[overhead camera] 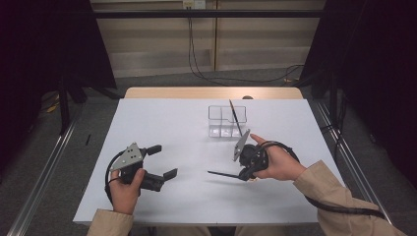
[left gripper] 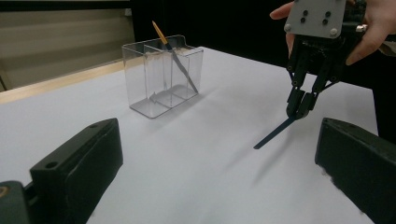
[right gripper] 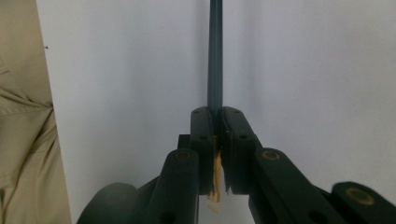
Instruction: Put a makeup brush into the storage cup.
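1. Dark blue pencil (left gripper: 275,134) is sitting clamped in the right gripper (overhead camera: 244,175), jaws squeezed tight on its sharpened wooden end, shaft sticking out toward the middle of the white table (overhead camera: 162,123).
2. In the right gripper view the pencil (right gripper: 215,56) is running straight out from between the closed jaws, bare wood peeking behind them.
3. It is hanging just above the tabletop, tilted down, casting a soft shadow.
4. Left gripper (overhead camera: 160,162) is resting low near the front left of the table, jaws standing wide with nothing between them.
5. Farther back, a clear plastic holder (left gripper: 159,77) with compartments is standing upright, well apart from both grippers.
6. One more pencil (left gripper: 175,56) is leaning slanted inside that holder, its orange end poking over the rim.
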Action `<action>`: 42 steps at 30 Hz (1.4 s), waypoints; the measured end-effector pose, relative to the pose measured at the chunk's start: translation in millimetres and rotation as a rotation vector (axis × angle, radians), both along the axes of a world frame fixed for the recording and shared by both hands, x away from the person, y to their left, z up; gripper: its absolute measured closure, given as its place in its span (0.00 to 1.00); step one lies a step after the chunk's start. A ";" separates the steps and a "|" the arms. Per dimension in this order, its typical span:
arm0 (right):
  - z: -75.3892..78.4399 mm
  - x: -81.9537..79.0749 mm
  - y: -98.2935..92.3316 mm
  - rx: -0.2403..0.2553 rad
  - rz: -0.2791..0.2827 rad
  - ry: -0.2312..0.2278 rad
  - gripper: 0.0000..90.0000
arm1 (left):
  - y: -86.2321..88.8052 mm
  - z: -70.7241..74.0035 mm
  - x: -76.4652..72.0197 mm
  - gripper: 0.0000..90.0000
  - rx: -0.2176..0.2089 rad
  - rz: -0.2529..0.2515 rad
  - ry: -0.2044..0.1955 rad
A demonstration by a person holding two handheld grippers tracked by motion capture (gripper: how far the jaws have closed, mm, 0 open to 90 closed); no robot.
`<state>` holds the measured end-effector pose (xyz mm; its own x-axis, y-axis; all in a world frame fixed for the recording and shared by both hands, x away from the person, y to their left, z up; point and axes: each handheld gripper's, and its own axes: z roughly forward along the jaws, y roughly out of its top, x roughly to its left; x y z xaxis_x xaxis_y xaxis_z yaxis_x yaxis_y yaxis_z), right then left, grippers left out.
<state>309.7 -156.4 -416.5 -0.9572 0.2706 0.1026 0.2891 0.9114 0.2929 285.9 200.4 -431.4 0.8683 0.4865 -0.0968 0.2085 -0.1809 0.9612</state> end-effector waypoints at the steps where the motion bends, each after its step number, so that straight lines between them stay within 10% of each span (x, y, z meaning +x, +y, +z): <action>1: 0.0 -0.2 1.4 0.005 0.007 -0.004 0.93 | -0.2 -0.3 0.0 0.01 -0.001 0.000 0.002; 19: 2.5 -4.6 20.9 0.026 0.066 0.004 0.93 | -2.9 -2.1 1.0 0.01 0.009 -0.021 0.022; 42: 3.8 -6.5 25.5 0.026 0.103 -0.005 0.93 | -31.2 2.8 7.7 0.01 0.203 -0.180 0.136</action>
